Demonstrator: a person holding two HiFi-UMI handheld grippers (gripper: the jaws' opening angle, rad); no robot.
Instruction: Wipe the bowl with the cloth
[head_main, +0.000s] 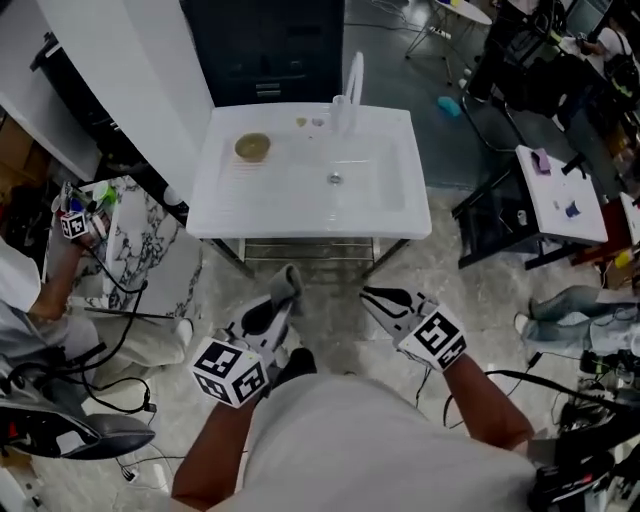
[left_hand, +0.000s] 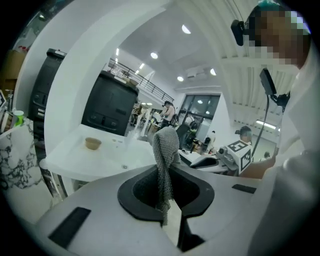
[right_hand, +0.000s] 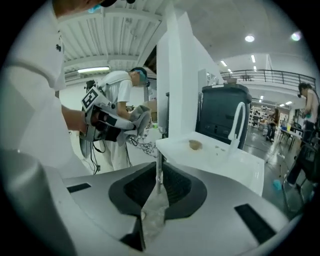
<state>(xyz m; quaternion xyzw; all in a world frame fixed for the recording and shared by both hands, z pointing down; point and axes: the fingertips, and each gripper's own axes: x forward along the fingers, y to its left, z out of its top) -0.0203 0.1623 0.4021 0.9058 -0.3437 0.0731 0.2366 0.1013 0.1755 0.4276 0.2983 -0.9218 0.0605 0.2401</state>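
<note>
A small tan bowl (head_main: 252, 147) sits on the back left of the white sink table (head_main: 400, 215); it also shows in the left gripper view as the bowl (left_hand: 92, 143) and in the right gripper view as the bowl (right_hand: 195, 145). My left gripper (head_main: 283, 292) is shut on a grey cloth (head_main: 288, 279), held well short of the table's front edge. In the left gripper view the cloth (left_hand: 165, 147) stands up from between the shut jaws of the left gripper (left_hand: 167, 200). My right gripper (head_main: 372, 295) is shut with nothing in it, its pads together in its own view (right_hand: 159, 187).
A white faucet (head_main: 352, 95) rises at the back of the sink, and a drain (head_main: 335, 178) lies mid-basin. A marbled stand (head_main: 130, 250) and a seated person are to the left. A dark cart (head_main: 500, 215) and a white side table (head_main: 560, 195) are to the right.
</note>
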